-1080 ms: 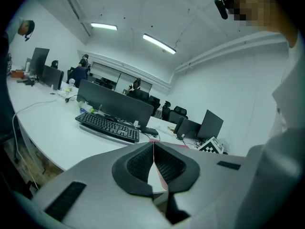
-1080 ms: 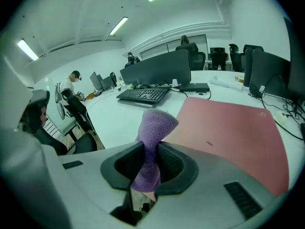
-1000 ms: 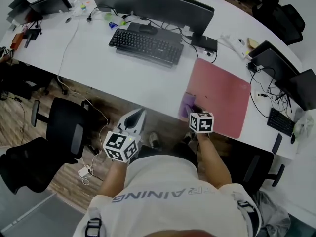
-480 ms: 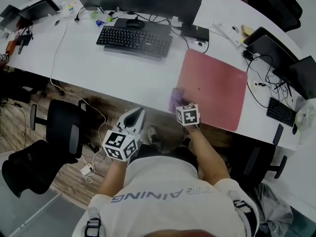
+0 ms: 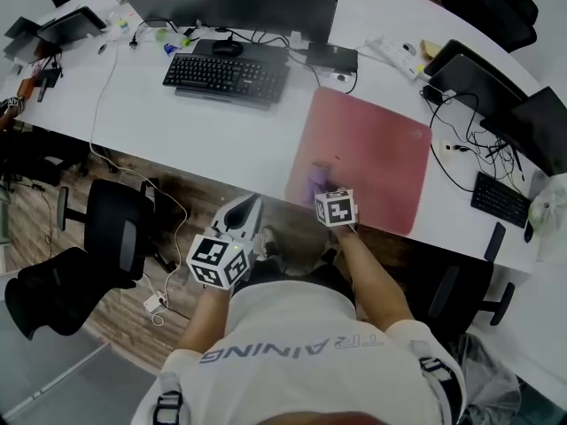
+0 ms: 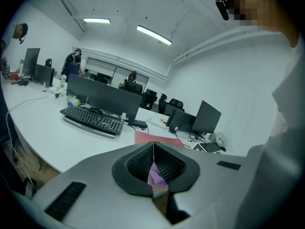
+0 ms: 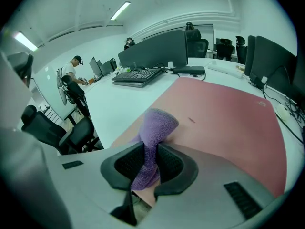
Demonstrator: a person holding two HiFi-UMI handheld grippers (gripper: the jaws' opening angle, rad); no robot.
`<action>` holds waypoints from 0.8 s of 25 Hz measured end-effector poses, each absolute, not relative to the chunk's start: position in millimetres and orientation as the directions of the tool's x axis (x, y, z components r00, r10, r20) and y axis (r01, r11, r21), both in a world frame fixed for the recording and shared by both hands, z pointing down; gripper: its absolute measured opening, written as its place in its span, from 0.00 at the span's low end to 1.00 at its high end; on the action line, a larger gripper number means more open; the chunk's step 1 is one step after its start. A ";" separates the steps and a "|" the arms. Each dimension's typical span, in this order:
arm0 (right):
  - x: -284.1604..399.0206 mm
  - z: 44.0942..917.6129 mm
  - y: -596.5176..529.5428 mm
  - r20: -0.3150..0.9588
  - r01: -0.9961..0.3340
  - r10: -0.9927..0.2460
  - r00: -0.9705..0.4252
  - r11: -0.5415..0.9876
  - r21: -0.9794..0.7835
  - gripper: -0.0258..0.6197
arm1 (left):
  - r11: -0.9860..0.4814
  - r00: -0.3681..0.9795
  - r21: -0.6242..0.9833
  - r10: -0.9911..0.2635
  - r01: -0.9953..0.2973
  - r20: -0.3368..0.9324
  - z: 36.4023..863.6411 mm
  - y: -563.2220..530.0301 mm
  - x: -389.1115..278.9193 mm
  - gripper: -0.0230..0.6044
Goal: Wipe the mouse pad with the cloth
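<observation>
The right gripper (image 7: 147,168) has its jaws clamped on the cloth (image 7: 155,128), whose free end rests on the pad (image 7: 224,113) just ahead of them. Most of the pad lies beyond the jaws, so press the cloth flat and sweep forward in overlapping strokes. The left gripper (image 6: 153,163) has its jaws together, seemingly empty, short of the worktop (image 6: 57,137).

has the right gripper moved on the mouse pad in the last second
Yes. The right gripper, shut on the cloth, was at the left edge of the mouse pad half a second ago; now it sits farther right.
</observation>
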State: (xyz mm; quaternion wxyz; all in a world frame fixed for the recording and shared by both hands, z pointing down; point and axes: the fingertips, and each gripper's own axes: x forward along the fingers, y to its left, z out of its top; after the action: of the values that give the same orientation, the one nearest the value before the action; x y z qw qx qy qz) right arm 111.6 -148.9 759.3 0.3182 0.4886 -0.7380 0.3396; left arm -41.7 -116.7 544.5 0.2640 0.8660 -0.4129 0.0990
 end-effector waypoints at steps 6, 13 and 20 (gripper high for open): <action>160.6 758.6 -129.0 0.802 -0.943 -0.510 -0.311 0.270 -0.194 0.18 | -0.542 0.654 0.368 -0.651 -0.755 0.385 538.1 -107.0 6.2 0.09; 226.7 758.9 -103.1 0.803 -0.956 -0.526 -0.281 0.225 -0.187 0.18 | -0.585 0.689 0.364 -0.621 -0.724 0.374 534.7 -94.2 68.9 0.09; 295.2 757.4 -74.5 0.809 -0.971 -0.540 -0.234 0.174 -0.164 0.18 | -0.622 0.715 0.353 -0.604 -0.699 0.352 532.1 -91.1 122.8 0.09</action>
State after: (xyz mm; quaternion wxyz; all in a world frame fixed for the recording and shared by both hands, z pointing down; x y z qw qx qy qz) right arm 295.2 -74.5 757.4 0.3065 0.5379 -0.7023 0.3515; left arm 122.8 -91.1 532.1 0.2379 0.8950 -0.3640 0.0998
